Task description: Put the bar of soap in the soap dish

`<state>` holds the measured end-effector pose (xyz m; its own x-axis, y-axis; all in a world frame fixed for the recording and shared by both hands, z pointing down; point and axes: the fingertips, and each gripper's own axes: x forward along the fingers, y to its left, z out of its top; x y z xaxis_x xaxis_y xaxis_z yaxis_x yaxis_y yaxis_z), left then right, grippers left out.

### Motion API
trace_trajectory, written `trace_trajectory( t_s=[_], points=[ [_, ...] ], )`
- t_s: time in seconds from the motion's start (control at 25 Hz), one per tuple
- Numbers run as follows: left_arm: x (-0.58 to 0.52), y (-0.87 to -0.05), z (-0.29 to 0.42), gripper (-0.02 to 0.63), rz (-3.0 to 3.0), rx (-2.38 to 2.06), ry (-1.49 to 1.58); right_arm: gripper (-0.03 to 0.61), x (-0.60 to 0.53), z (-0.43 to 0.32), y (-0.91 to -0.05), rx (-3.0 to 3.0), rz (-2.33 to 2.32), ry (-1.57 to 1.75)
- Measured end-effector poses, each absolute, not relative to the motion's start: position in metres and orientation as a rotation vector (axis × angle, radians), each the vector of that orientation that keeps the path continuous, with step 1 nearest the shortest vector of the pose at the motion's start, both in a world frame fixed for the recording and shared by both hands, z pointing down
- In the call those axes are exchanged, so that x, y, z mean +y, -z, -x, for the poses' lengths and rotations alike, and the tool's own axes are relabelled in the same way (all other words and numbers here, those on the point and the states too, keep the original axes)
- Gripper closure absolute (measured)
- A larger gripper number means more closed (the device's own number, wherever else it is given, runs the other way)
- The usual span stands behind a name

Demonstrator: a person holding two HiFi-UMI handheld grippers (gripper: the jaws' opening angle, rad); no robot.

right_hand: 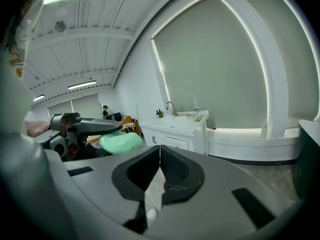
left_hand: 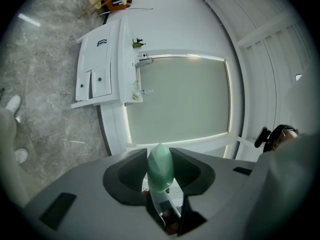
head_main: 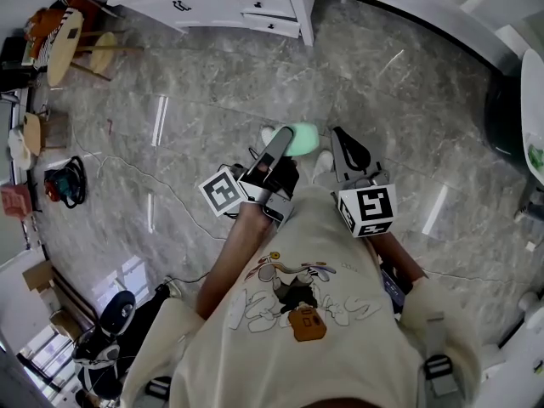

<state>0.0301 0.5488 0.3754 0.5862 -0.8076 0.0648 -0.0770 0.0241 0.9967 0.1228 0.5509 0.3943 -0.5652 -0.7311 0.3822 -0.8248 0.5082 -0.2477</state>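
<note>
The pale green bar of soap [left_hand: 160, 167] is clamped between the jaws of the left tool [head_main: 283, 145]. It is seen edge-on in the left gripper view, with its end protruding past the jaw tips. It is held in the air above the marble floor [head_main: 153, 100], in front of the person's body. The right tool [right_hand: 159, 153] is held just beside it, with its jaws pressed together on nothing. A white cabinet [head_main: 221, 2] is seen well apart.
</note>
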Motion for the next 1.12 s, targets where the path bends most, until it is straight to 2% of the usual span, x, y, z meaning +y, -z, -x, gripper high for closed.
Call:
trace_trajectory(
  t_s=[0.32,1.12],
  points=[
    [0.538,-0.394,0.003,0.466,-1.387,-0.797,0.707,0.571,0.538,-0.092,-0.409,-2.476,-1.287,-0.646],
    [0.350,-0.366,0.126,0.466,-1.402,-0.647,0.744,0.571,0.369,0.011,-0.393,-2.327,-1.439,-0.632]
  ],
)
